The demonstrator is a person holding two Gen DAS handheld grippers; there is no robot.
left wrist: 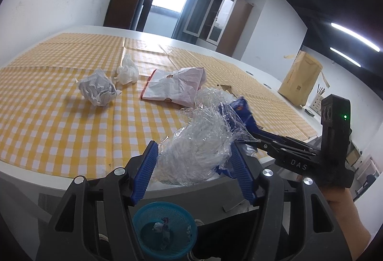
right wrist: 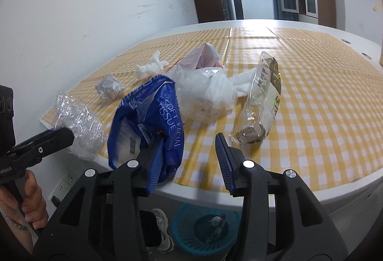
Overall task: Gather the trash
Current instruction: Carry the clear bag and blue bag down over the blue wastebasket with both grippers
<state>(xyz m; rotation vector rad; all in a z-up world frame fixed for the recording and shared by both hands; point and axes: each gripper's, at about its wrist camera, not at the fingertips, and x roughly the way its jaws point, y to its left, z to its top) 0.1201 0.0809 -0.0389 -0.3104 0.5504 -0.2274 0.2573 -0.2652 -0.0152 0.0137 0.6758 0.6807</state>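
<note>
Tools both gape at the table [right wrist: 275, 191] edge: left tool [left wrist: 194, 160] around clear wrap [left wrist: 198, 153], right tool [right wrist: 189, 160] against blue wrapper [right wrist: 153, 117].

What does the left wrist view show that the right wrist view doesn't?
Only the left wrist view shows the brown paper bag at the table's far corner. Only the right wrist view shows the clear printed wrapper and white plastic bag. Both show the clear plastic wad between the left gripper fingers, the blue tissue pack, crumpled paper ball and blue basket below.

Right tongs [right wrist: 191, 158] spread open, blue tissue wrapper [right wrist: 153, 122] draped over one finger, table edge
</note>
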